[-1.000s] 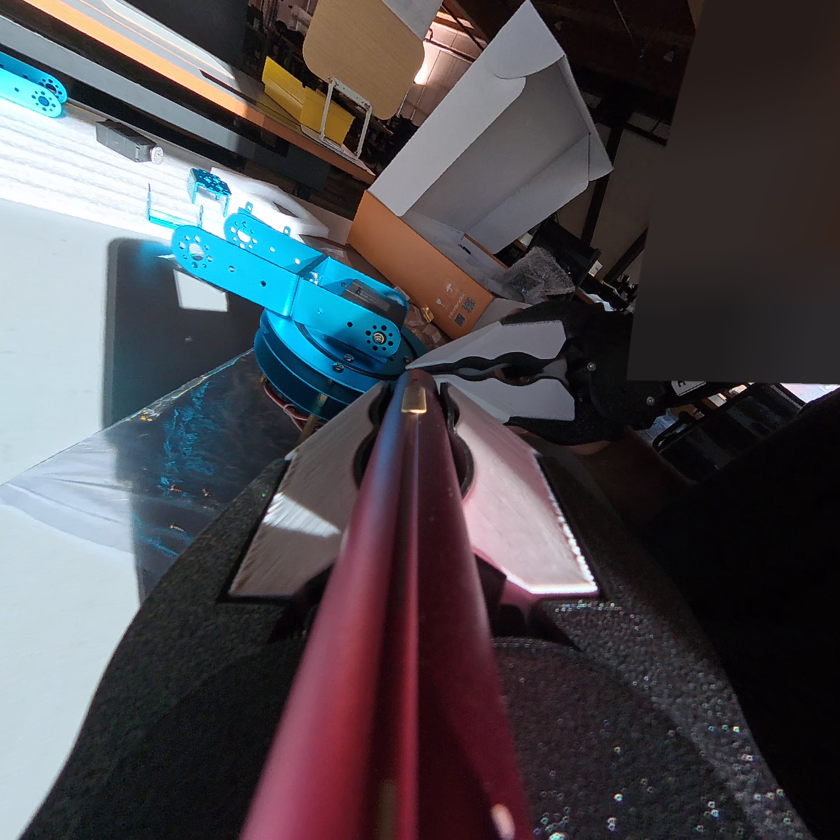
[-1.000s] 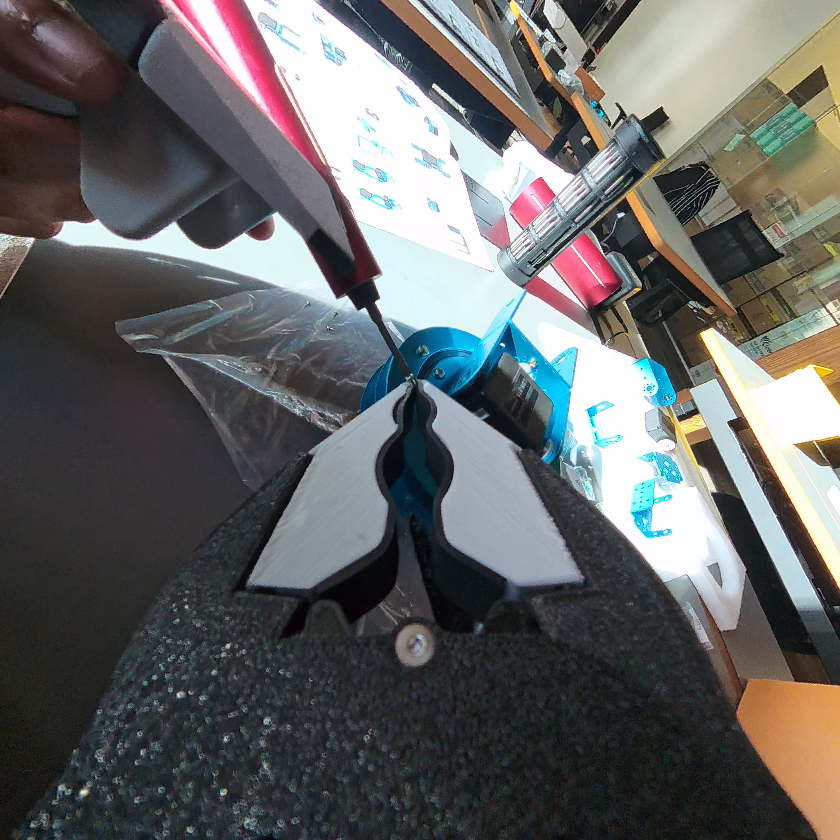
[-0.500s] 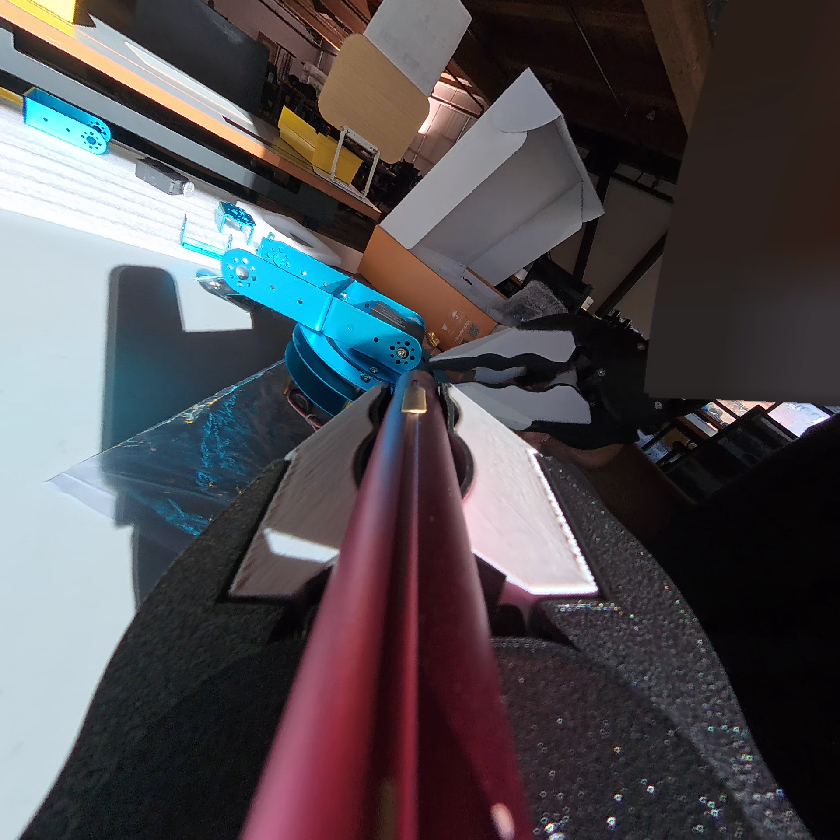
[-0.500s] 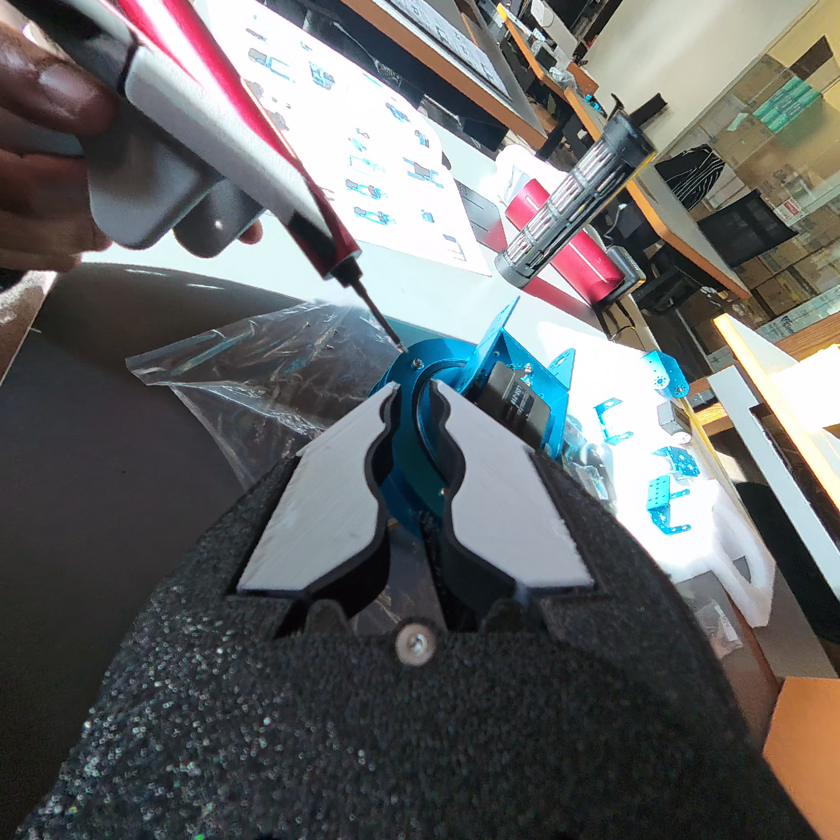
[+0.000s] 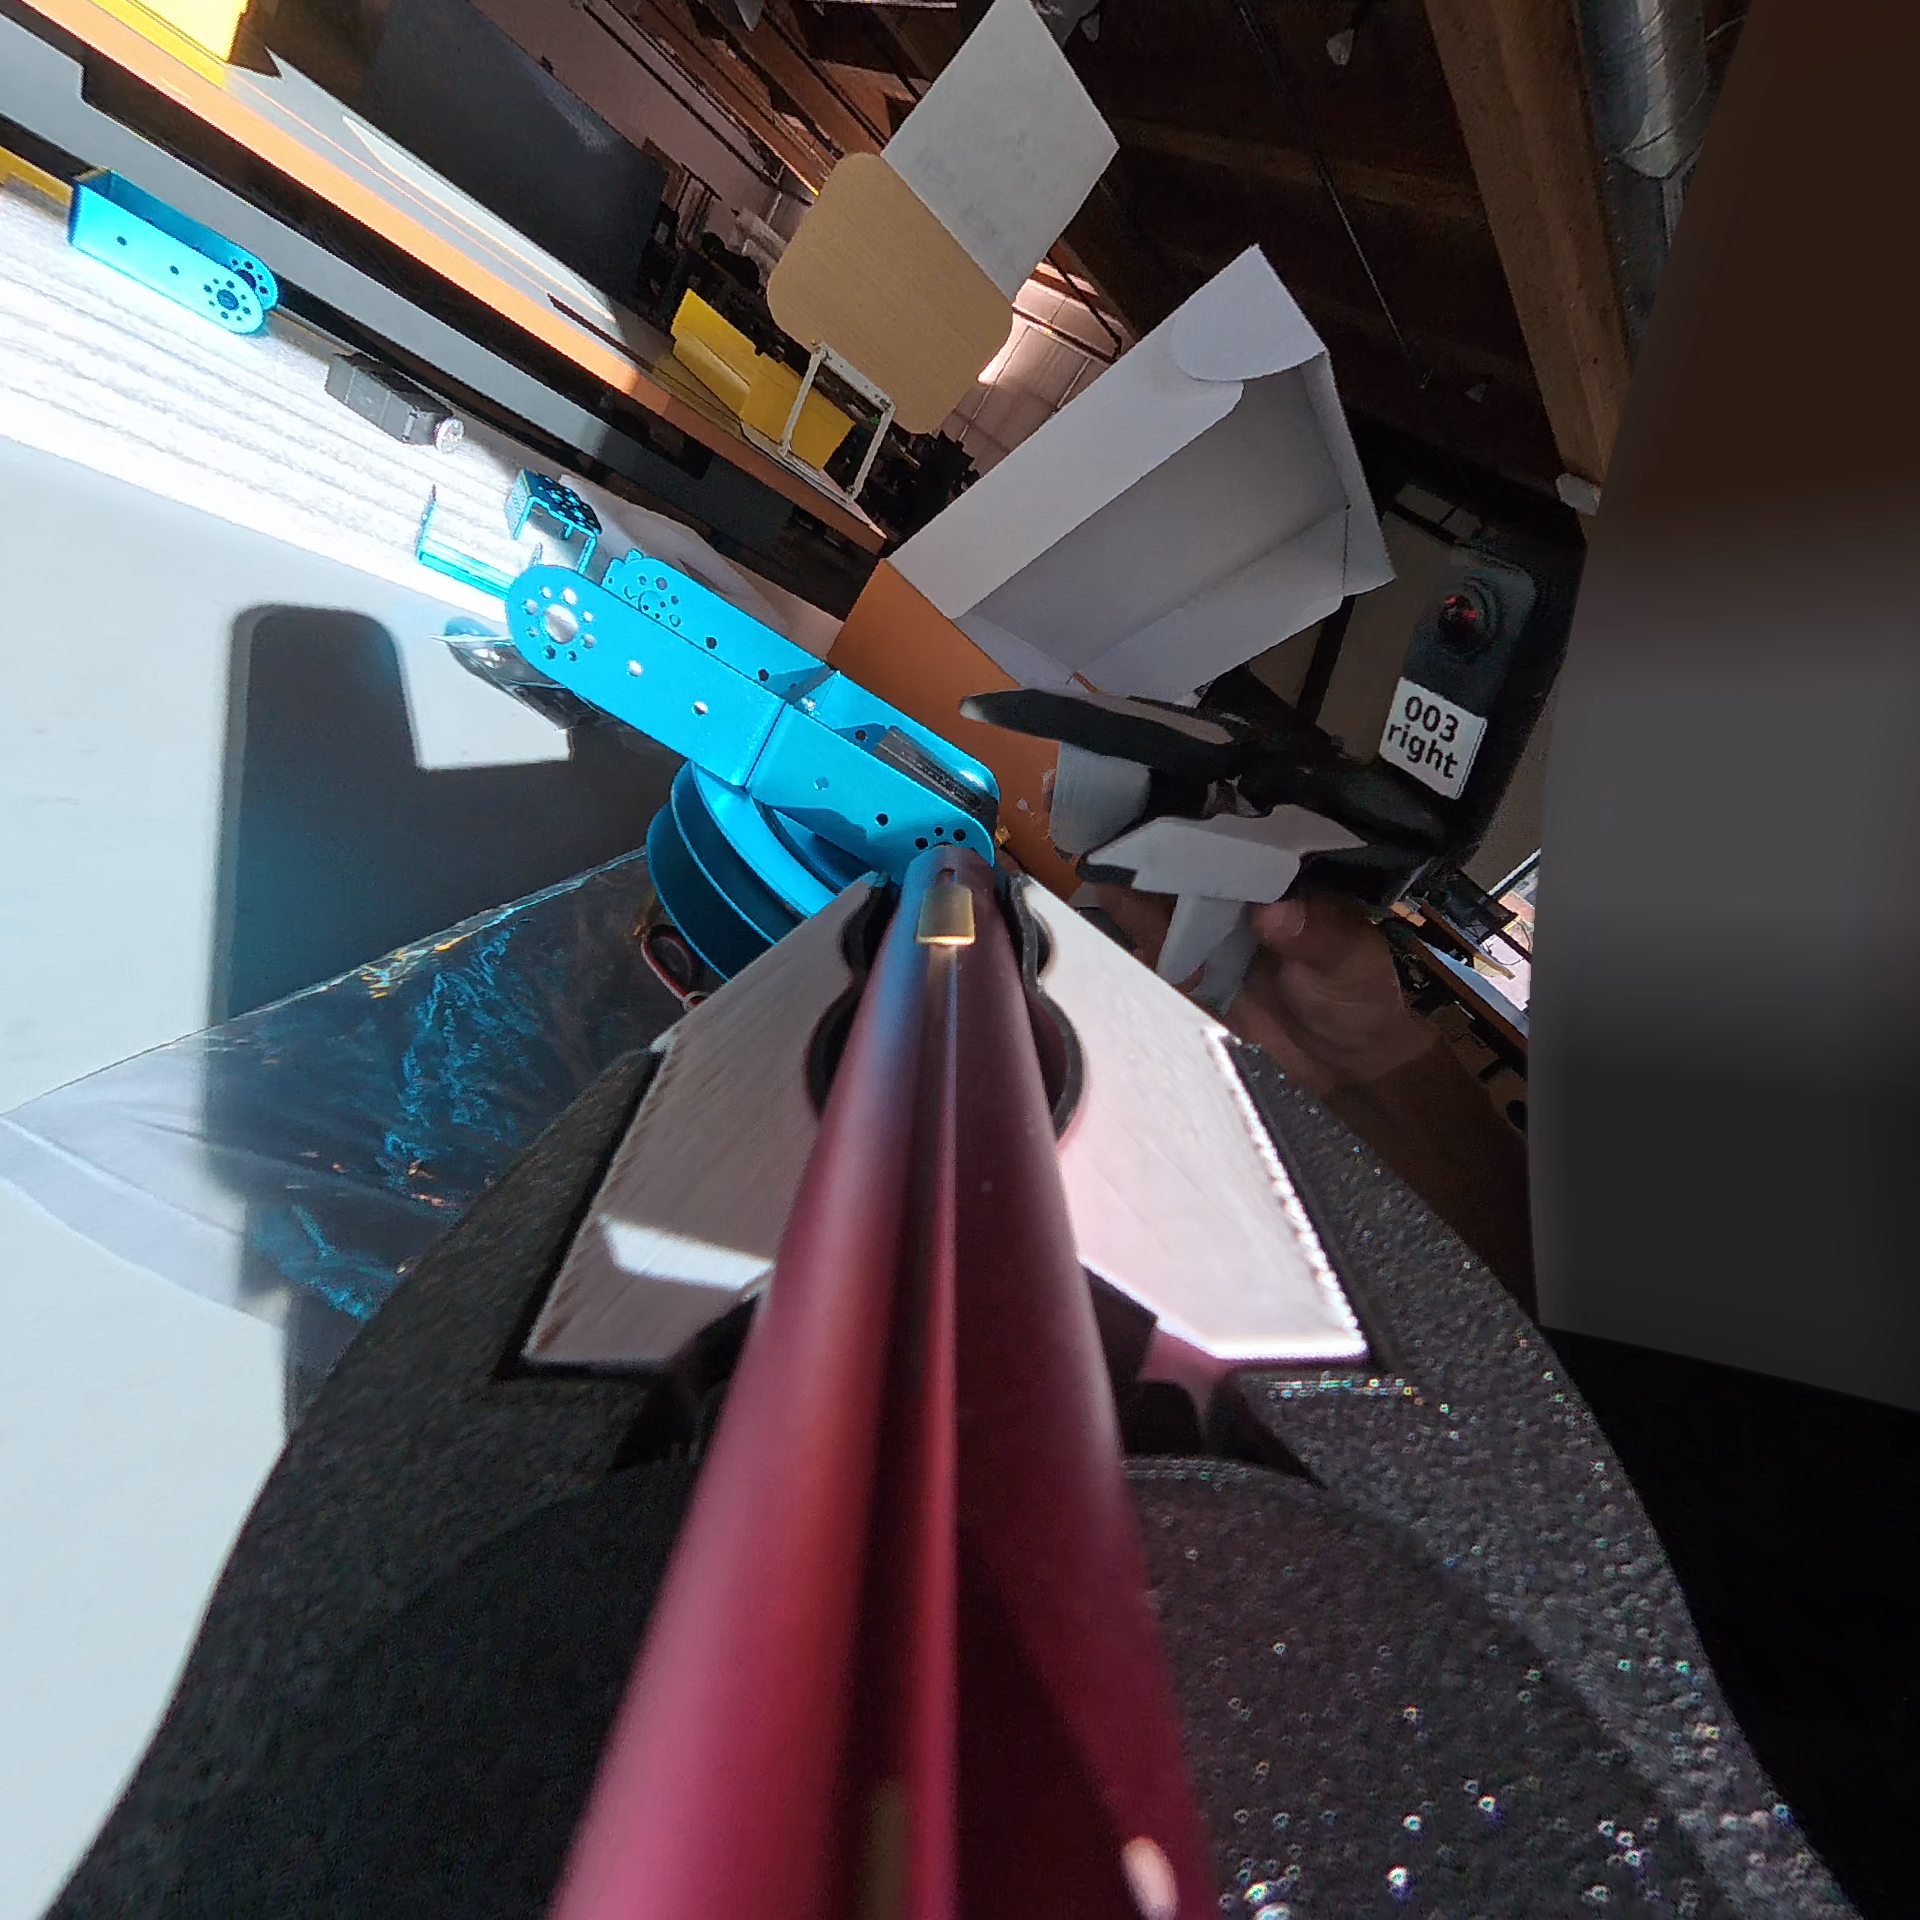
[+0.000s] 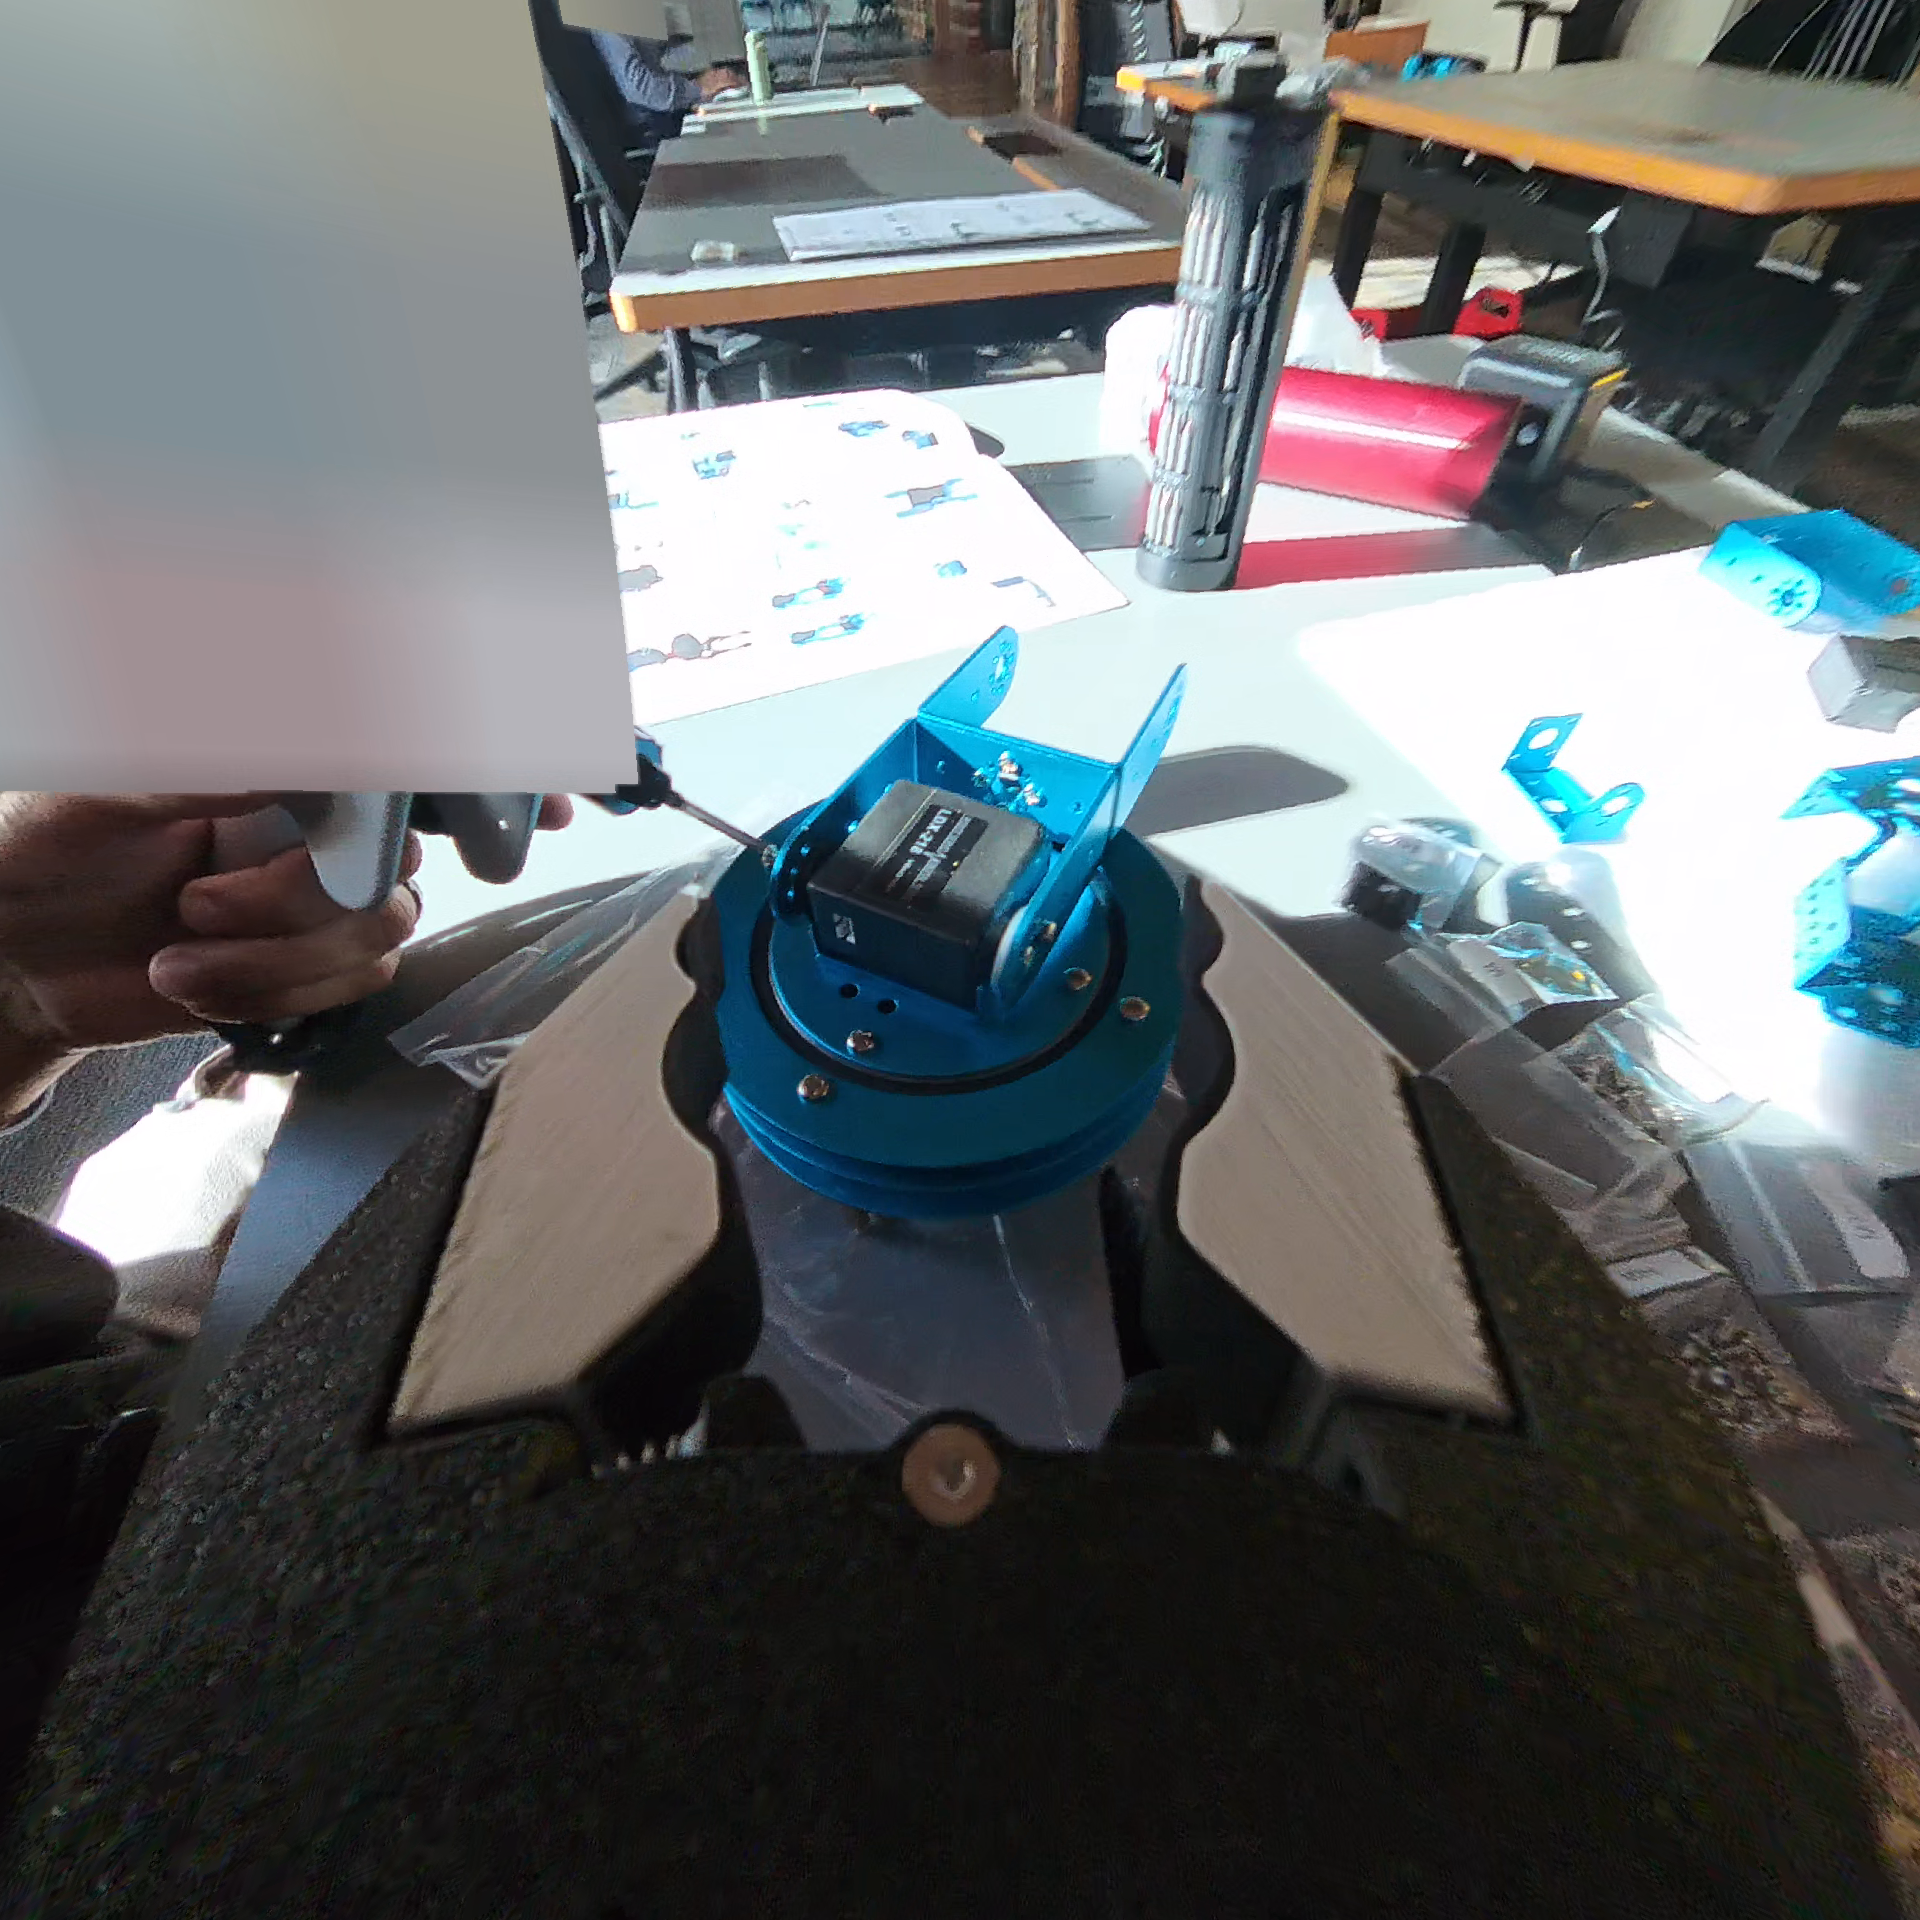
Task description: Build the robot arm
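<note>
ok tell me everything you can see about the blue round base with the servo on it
The blue round base looks like anodised metal: stacked discs with a groove round the side and brass-coloured screws on top. It sits upright on a clear plastic bag. A blue U-bracket on top cradles a black servo. The right gripper is open, one finger on each side, apparently apart from it. The red screwdriver, clamped in the left gripper, has its thin tip at the bracket's left ear.
</note>
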{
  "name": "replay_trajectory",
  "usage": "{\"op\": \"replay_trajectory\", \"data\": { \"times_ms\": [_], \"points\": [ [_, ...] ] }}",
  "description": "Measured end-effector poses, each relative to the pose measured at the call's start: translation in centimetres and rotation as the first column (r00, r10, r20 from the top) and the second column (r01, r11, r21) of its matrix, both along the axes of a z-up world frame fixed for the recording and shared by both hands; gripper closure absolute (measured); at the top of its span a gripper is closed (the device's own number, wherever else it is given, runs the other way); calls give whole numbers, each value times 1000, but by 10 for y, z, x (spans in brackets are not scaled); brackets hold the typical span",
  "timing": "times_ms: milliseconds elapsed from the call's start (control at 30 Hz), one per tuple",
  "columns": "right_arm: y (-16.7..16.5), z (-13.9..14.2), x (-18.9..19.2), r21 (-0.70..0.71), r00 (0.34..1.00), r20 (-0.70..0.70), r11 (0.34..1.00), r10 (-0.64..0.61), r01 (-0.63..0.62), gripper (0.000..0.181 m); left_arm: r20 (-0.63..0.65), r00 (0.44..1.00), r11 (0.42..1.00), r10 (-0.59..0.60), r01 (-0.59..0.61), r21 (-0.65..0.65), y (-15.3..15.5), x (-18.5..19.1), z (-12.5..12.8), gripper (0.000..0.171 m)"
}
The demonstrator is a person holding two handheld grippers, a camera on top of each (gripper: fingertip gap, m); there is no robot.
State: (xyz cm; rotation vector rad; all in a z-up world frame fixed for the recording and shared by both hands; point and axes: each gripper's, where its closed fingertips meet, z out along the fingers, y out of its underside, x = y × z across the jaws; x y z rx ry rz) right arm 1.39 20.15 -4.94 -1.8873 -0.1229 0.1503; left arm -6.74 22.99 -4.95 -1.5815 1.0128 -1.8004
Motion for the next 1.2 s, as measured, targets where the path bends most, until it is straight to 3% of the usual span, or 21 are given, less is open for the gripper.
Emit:
{"op": "replay_trajectory", "data": {
  "times_ms": [167, 300, 500, 733, 1033, 1200],
  "points": [
    [13, -18, -11, -68, 993, 118, 998, 2, 6, 92, 13, 1000, 1000, 15, -15, 10, 1, 1, 5, 150],
    [17, -18, -12, -75, 993, 112, 997, -27, 36, 97, 20, 1000, 1000, 15, -16, 13, 2, 1, 8, 150],
    [18, -18, -8, -69, 979, 147, 986, -138, 149, 111, 12, 1000, 1000, 22, -22, 23, 4, -4, 6, 150],
    [18, -24, -8, -93, 951, 224, 967, -211, 237, 116, 6, 999, 999, 32, -33, 22, 10, -9, 2, 150],
    [22, -25, -6, -116, 945, 226, 957, -235, 265, 117, -3, 1000, 1000, 1, -1, 17, 11, -6, 0, 150],
    [21, -22, -10, -117, 964, 157, 965, -214, 233, 112, 2, 1000, 1000, -3, 3, 12, 13, -5, 2, 150]
  ]
}}
